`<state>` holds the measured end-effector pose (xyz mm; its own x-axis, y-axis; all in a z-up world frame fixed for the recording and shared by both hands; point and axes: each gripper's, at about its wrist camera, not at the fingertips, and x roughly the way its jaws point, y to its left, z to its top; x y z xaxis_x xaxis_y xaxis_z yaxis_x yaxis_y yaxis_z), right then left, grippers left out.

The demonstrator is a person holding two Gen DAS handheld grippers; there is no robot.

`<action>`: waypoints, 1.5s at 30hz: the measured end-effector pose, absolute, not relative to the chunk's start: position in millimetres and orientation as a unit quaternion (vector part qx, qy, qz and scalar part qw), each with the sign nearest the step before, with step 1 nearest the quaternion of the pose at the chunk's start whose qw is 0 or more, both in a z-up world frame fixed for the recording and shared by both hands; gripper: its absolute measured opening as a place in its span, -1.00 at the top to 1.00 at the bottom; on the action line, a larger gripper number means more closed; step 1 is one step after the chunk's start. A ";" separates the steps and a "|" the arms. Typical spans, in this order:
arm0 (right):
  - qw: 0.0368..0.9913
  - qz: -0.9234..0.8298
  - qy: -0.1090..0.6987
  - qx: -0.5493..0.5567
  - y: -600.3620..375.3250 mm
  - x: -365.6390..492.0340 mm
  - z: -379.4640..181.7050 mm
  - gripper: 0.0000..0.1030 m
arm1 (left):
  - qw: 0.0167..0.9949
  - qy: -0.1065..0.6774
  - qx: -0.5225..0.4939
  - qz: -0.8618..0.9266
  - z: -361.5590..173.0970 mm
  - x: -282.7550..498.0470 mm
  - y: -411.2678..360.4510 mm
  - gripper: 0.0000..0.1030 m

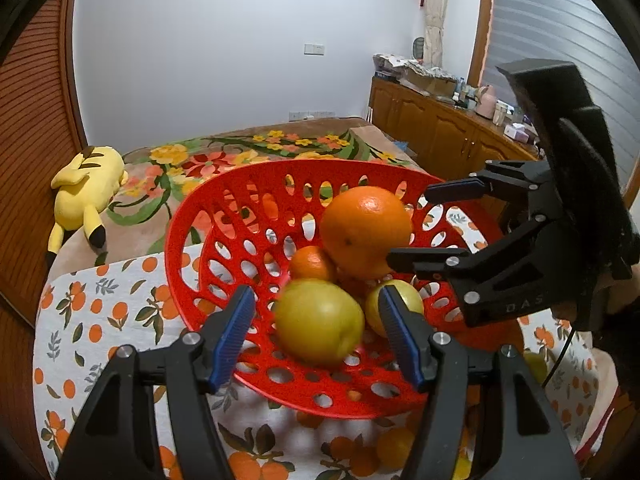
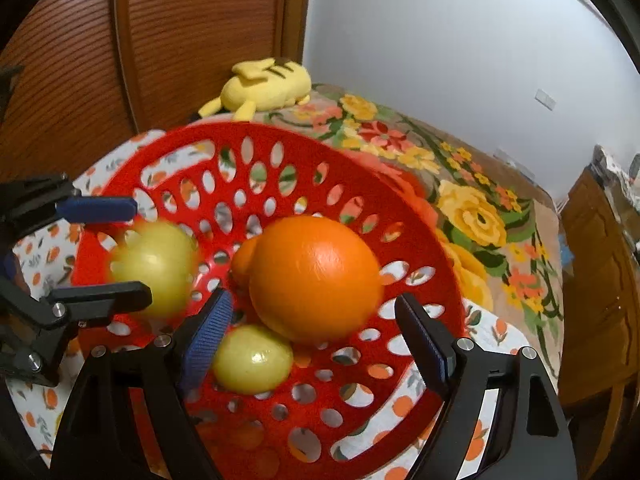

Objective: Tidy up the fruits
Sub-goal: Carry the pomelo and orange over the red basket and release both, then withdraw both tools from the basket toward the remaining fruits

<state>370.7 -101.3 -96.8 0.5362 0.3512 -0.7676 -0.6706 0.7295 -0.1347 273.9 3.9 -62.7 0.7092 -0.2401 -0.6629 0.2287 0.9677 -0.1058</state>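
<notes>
A red perforated basket [image 1: 320,165] [image 2: 280,133] holds a large orange [image 1: 366,232] [image 2: 316,276], a small orange [image 1: 312,265] [image 2: 242,264] and two yellow-green fruits. My left gripper [image 1: 316,294] [image 2: 142,252] is open. The nearer yellow-green fruit [image 1: 320,322] [image 2: 154,268] lies blurred between its blue pads, and slim gaps show on both sides. The other yellow-green fruit [image 1: 412,298] [image 2: 252,360] rests low in the basket. My right gripper [image 2: 314,296] [image 1: 408,226] is open, its fingers flanking the large orange without pressing on it.
The basket stands on an orange-print tablecloth [image 1: 100,320] [image 2: 400,404]. A small yellowish fruit [image 1: 394,446] lies on the cloth near the front. Behind are a floral blanket [image 1: 240,156], a yellow plush toy [image 1: 86,196] [image 2: 268,84] and a wooden cabinet [image 1: 432,128].
</notes>
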 end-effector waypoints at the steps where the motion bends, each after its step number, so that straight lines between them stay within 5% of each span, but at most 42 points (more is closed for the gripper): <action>1: 0.853 0.301 0.373 -0.208 -103.1 368.4 -93.7 -0.66 | 0.925 0.359 -0.009 -0.125 -61.7 273.1 4.0 -0.25; 21: 0.902 0.288 0.299 -0.121 -154.7 264.3 -42.1 -0.66 | 0.937 0.325 -0.017 -0.125 -44.0 198.0 -0.9 -0.31; 45: 0.913 0.234 0.333 -0.029 -213.1 182.6 -116.5 -0.60 | 0.925 0.353 -0.021 -0.141 -84.6 128.0 -24.1 -0.33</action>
